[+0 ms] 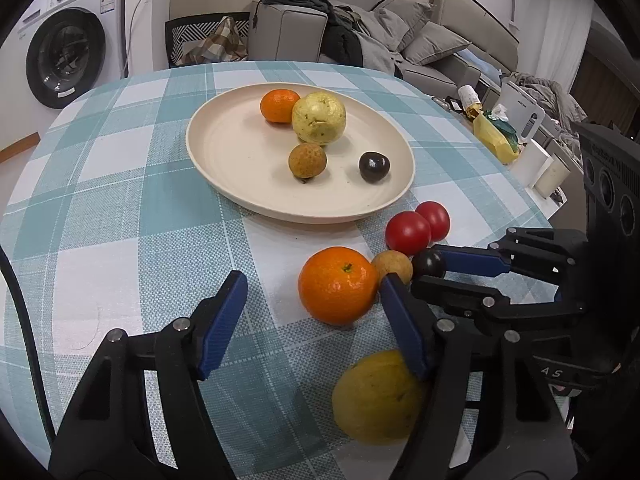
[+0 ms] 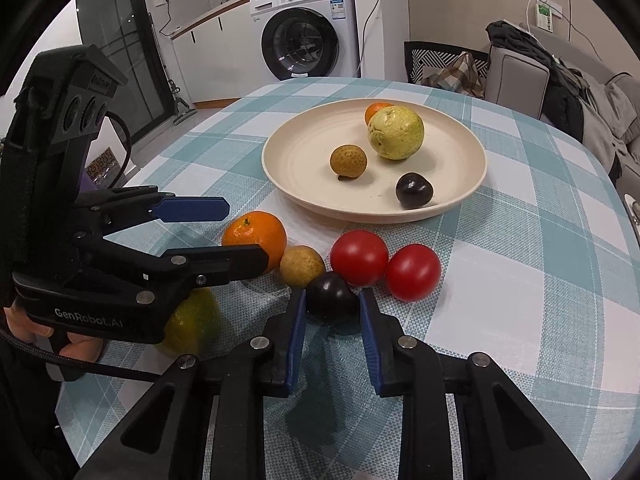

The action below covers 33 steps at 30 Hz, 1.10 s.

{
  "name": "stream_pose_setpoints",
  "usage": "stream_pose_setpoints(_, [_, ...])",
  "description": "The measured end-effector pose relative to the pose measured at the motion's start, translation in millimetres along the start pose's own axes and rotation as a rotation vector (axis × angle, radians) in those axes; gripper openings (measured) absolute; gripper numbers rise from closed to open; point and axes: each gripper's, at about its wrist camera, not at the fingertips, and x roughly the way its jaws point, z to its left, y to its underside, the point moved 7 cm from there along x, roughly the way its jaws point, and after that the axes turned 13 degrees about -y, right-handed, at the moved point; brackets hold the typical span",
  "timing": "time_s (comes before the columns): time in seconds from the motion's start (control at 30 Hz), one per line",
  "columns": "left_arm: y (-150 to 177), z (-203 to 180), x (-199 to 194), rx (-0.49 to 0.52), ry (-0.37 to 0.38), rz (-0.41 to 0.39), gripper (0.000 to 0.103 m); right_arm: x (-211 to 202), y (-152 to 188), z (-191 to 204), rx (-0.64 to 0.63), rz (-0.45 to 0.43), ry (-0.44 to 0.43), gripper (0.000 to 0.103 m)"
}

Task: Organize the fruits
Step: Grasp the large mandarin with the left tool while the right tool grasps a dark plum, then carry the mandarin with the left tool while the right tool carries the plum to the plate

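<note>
A cream plate (image 1: 240,168) (image 2: 304,176) holds an orange, a yellow-green guava (image 1: 318,117), a brown longan and a dark plum. On the cloth lie an orange (image 1: 338,285) (image 2: 255,237), a longan (image 2: 301,266), two red tomatoes (image 2: 359,257), a yellow fruit (image 1: 376,398) and a dark plum (image 2: 331,297) (image 1: 429,263). My right gripper (image 2: 332,300) (image 1: 428,270) is shut on this plum, which rests on the cloth. My left gripper (image 1: 312,286) (image 2: 240,232) is open, with its fingers on either side of the table orange and no contact.
The round table has a teal checked cloth (image 1: 120,208). A washing machine (image 2: 308,28), a chair and a sofa (image 1: 400,32) with clothes stand beyond it. A side table with cups and bags (image 1: 520,144) is off the right edge.
</note>
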Motion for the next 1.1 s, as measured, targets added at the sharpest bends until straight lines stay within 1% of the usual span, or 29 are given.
stream_pose_setpoints(0.1, [-0.3,-1.4,0.2,0.002,0.005,0.0,0.066,-2.4,0.5,0.5,-0.003,-0.004,0.002,0.027])
stream_pose_setpoints(0.17, [-0.3,-1.4,0.6,-0.006,0.021,0.005,0.062,-4.7,0.4,1.3,-0.007,-0.008,0.007,0.027])
stream_pose_setpoints(0.27, [-0.7,-2.0,0.2,-0.013,0.041,0.005,0.053,-8.6,-0.8,1.7,-0.008,-0.018,0.007,0.027])
stream_pose_setpoints(0.33, [-0.6,-3.6,-0.3,-0.019,0.071,0.006,0.044,-11.2,-2.2,1.3,-0.007,-0.024,0.008,0.027])
stream_pose_setpoints(0.4, [-0.9,-4.5,-0.5,-0.027,0.097,0.008,0.039,-13.6,-3.7,1.0,-0.006,-0.03,0.006,0.027])
stream_pose_setpoints(0.9, [-2.4,-0.9,-4.7,-0.035,0.083,-0.012,0.038,-16.1,-4.5,-1.4,-0.006,-0.044,0.011,0.027])
stream_pose_setpoints(1.1, [-7.6,4.4,-12.4,-0.064,0.101,-0.045,0.038,-21.7,-7.0,-1.9,-0.003,-0.076,0.017,0.027])
